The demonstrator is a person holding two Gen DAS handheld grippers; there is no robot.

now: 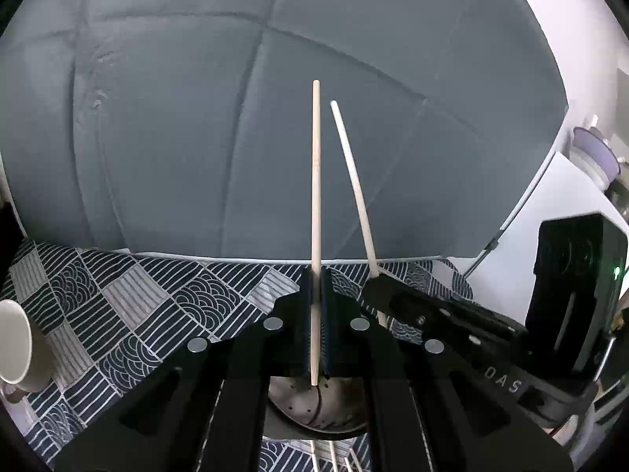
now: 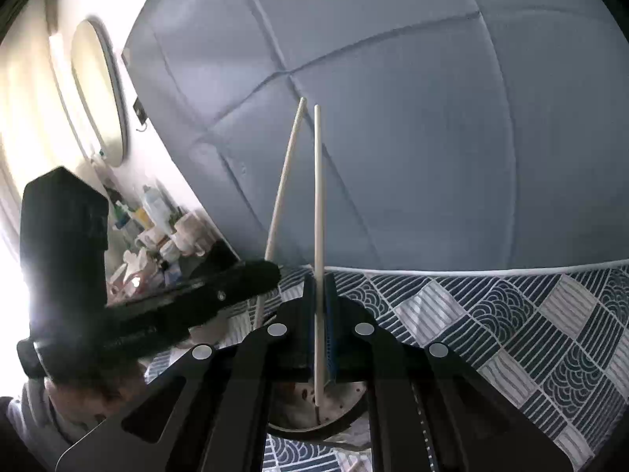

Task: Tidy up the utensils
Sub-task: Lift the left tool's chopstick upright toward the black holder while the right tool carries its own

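Two hand-held grippers, left and right, are each clamping one chopstick upright above the patterned cloth.

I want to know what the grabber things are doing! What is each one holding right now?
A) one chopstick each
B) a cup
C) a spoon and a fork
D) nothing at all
A: the left gripper is shut on a chopstick, and the right gripper is shut on another chopstick.
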